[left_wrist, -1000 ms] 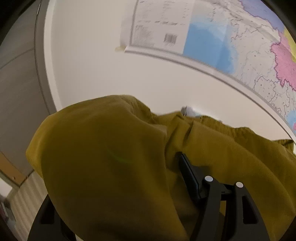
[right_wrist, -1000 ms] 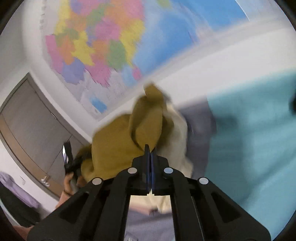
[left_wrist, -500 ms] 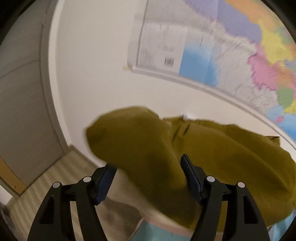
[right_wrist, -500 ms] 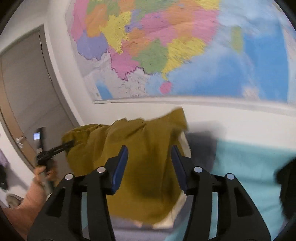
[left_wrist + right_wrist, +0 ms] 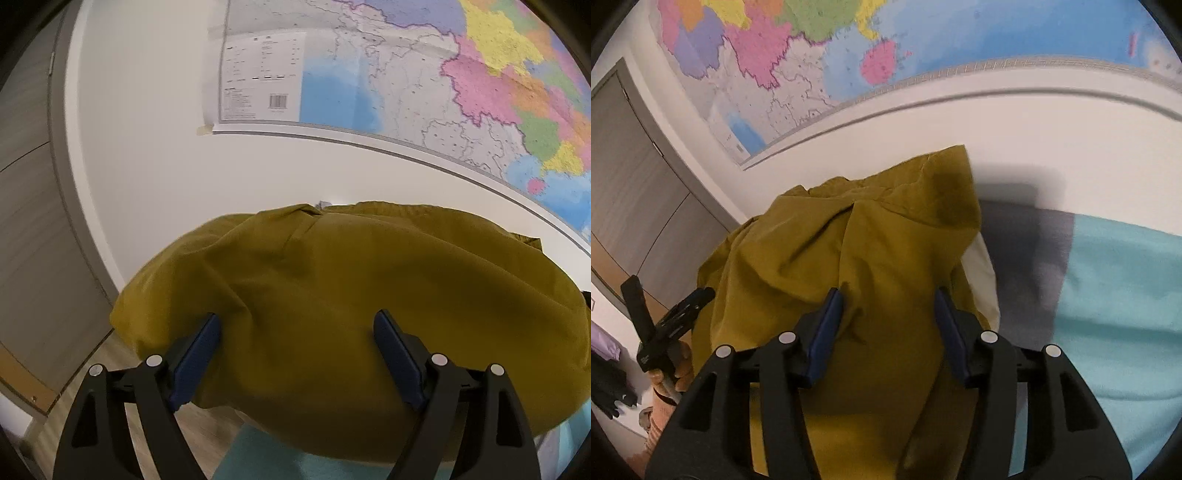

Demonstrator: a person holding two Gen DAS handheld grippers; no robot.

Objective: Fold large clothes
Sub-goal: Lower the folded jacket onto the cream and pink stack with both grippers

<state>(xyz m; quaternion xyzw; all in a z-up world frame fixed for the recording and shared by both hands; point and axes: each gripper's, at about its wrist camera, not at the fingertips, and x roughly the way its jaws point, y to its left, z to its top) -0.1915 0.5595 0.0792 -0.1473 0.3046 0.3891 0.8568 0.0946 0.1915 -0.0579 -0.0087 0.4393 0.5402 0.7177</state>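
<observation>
Mustard-yellow cloth fills the lower half of both wrist views: a large garment (image 5: 351,314) heaped in soft mounds on a turquoise-covered surface (image 5: 1126,295), just in front of a white wall carrying a big coloured map (image 5: 424,74). What kind of garment it is cannot be told; a seam or placket runs up its middle and a pale lining (image 5: 982,280) shows at one edge. A grey patch (image 5: 1027,258) lies between it and the turquoise.

Judging by how it slumps and creases, the fabric is light, limp and matte, probably not slippery; it should drape from any pinch and will not hold a shape unaided. A hem, seam or corner would give the surest hold, since a grip in mid-panel would gather only a bunch.

Left tongs (image 5: 295,339) stand wide apart with the cloth lying between and beyond the blue pads, gripping nothing. Right tongs (image 5: 890,317) are likewise spread, over the garment's near side, with nothing pinched. A gloved hand (image 5: 668,373) holds the left tool at the edge of the right view.
</observation>
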